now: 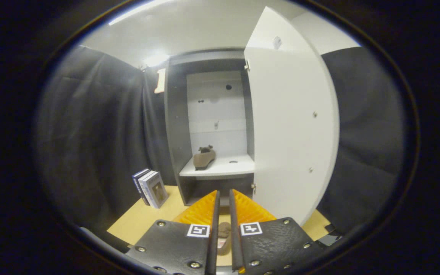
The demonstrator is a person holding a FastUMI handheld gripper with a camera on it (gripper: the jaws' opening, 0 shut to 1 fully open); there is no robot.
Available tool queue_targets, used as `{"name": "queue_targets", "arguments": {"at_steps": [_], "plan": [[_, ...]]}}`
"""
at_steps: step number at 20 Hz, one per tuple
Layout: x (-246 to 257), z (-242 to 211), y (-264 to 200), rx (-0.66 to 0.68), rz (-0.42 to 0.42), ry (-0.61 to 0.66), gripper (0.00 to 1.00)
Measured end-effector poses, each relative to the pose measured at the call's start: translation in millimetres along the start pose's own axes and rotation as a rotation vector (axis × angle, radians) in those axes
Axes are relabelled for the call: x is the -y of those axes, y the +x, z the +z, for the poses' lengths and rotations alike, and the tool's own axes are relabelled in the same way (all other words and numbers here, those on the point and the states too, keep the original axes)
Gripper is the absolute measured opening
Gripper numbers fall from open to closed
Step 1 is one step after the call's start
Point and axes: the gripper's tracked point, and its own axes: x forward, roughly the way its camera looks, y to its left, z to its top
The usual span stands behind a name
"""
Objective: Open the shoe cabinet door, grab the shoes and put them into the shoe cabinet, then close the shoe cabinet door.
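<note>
Brown shoe (224,238) pinched between the fingers (223,198); cabinet door (290,126) wide; another shoe (204,157) on shelf's (227,167) left edge

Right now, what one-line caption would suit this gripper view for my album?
Fingers shut on a brown shoe, facing the open cabinet door; its mate waits on the shelf.

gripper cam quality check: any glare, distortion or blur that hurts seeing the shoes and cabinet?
Gripper view: strong fisheye bowing, so the open door curves; ceiling light blown out above the shoe cabinet; left side hazy and soft; shoe on the shelf small but readable; second shoe seen through the narrow gap between the nearly closed fingers of the gripper, dim and blurred.
</note>
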Motion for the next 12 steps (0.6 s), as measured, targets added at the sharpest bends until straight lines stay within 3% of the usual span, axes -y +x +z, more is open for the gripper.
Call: {"name": "queue_targets", "arguments": {"at_steps": [7, 10, 12], "plan": [[-56, -101, 54, -0.161, -0.020, 0.033, 0.18], [-49, -150, 79, -0.230, -0.049, 0.031, 0.40], [-45, -193, 99, -0.293, -0.056, 0.043, 0.41]]}}
